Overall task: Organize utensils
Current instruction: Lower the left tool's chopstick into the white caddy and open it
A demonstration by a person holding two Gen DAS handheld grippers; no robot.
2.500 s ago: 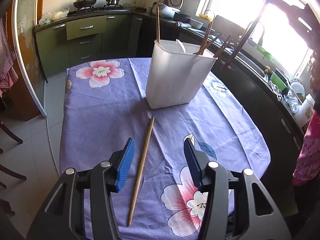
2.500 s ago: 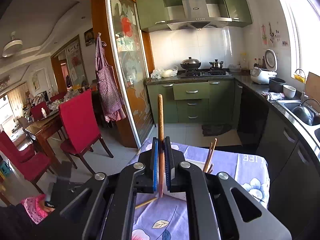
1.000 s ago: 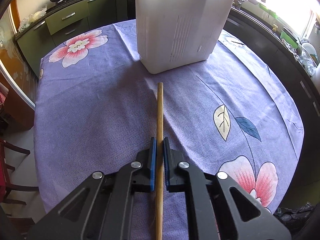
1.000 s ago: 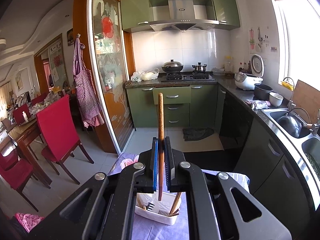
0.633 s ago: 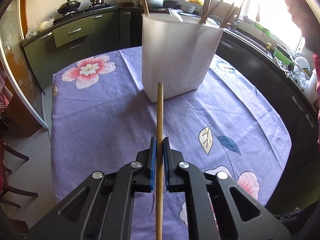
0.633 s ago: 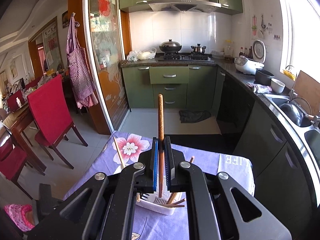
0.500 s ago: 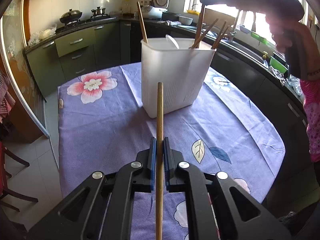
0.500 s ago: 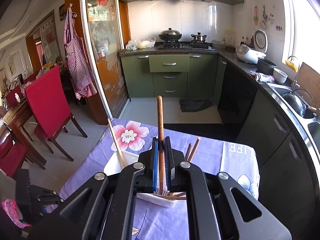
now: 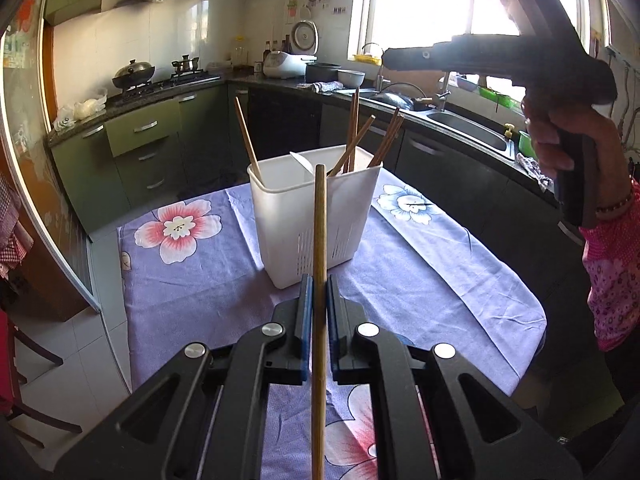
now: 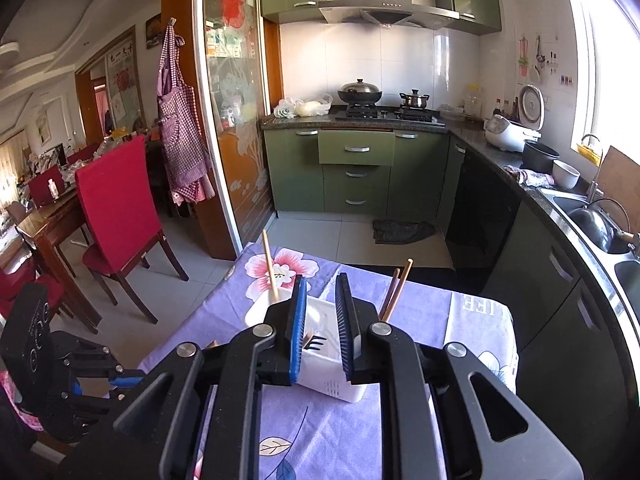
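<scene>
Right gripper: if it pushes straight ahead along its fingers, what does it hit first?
Probably the white utensil holder: the open right gripper hangs above it, rim and a fork showing between the fingers. Depth is unclear.

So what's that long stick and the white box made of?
The chopstick looks like wood or bamboo: matte tan-brown with faint grain. The white box looks like plastic: smooth, slightly see-through, with moulded drain slits low on its walls.

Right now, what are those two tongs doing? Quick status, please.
Left tongs shut on one chopstick, lifted off the table. Right tongs open, above the white holder. Nothing blocking the holder.
</scene>
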